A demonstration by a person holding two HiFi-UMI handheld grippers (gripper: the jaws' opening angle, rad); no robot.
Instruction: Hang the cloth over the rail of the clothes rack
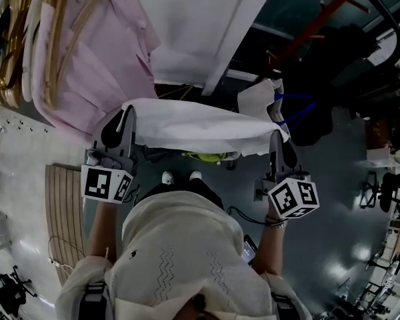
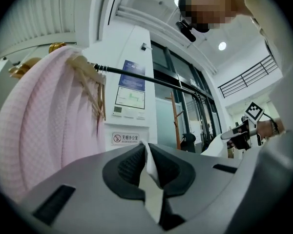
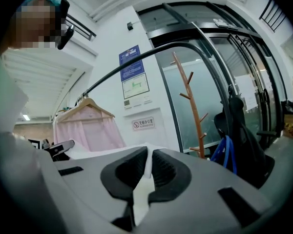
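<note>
**Cloth held by 2 tongs**

Left tongs shut tight on 1 end of the white cloth, right tongs shut tight on the other. Cloth spans between them, lower than the black rail, beside pink shirt.

The grey floor bears the person's two white shoes, side by side.
</note>
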